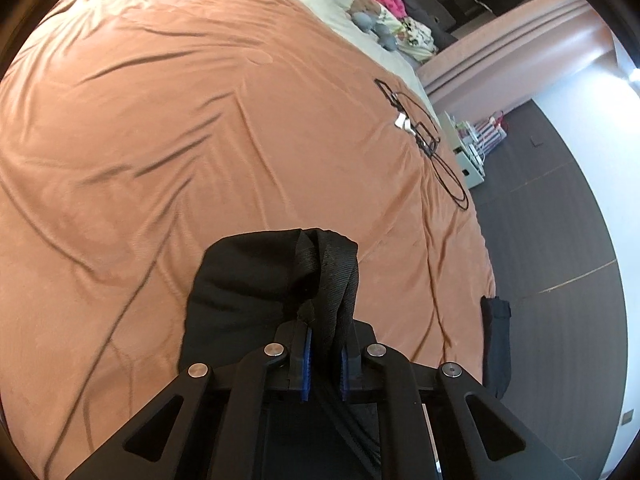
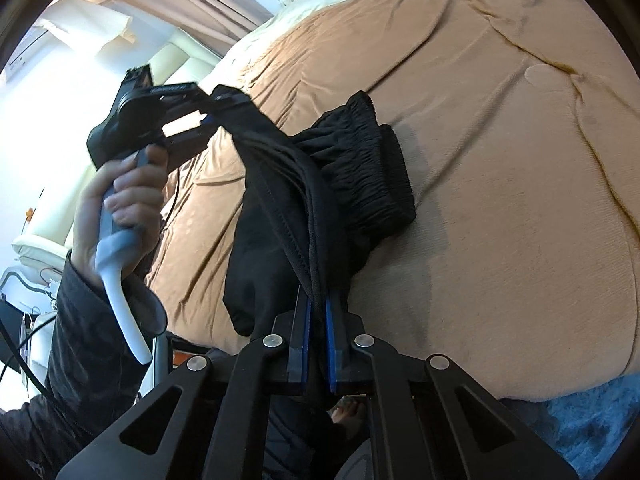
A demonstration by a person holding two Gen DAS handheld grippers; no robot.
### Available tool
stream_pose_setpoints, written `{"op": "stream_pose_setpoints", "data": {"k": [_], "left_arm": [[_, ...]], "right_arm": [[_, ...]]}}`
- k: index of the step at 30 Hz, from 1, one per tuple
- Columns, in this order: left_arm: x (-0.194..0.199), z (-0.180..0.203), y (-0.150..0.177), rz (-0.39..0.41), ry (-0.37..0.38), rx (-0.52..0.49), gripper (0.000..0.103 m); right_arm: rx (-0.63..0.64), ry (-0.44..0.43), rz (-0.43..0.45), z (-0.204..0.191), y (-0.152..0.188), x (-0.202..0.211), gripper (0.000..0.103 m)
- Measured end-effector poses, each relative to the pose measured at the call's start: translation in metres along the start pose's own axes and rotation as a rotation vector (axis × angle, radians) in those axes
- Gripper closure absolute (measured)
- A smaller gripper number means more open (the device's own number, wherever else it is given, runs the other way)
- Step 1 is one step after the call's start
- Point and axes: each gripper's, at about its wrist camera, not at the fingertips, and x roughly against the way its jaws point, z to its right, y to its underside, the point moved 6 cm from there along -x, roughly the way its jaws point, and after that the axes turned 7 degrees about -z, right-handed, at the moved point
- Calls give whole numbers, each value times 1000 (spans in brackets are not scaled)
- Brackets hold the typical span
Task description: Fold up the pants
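Black pants [image 2: 352, 168] lie partly on the orange bedspread [image 2: 500, 140], their gathered elastic waistband bunched toward the middle of the bed. My right gripper [image 2: 318, 308] is shut on a seamed edge of the pants near the bed's front edge. My left gripper [image 1: 326, 330] is shut on a black fold of the same pants [image 1: 248, 280], lifted off the bedspread [image 1: 200, 120]. In the right wrist view the left gripper [image 2: 208, 120] shows at the left, held by a hand [image 2: 120, 208], with the cloth stretched between both grippers.
A black cable with a small white plug [image 1: 416, 128] lies on the bed's far right. Pillows and soft toys [image 1: 376, 12] crowd the headboard end. Dark floor [image 1: 560, 220] runs along the bed's right side. A blue rug [image 2: 580, 420] lies below the bed edge.
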Motion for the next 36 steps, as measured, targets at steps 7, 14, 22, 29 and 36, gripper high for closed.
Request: {"op": "stream_pose_setpoints", "data": {"k": [7,14,22,29,36], "left_arm": [[-35,17,-6,-52,-11,-29,92],[-48,24,1,-65,3,-71,59],[-33,6,20,-67,-44,-81,50],[-15,-26,50,-81,-80,-70,50],[0,-52,81,-97,-84,-42,50]], "right_arm": [[-60,-15,6,17,2,2,100],[-85,-30,4,22,5,3,100],[-77,-15,5,21,6,3,100],[-62,5,5,15,13,7,100],[-52,28,-3,10,21,9,100]]}}
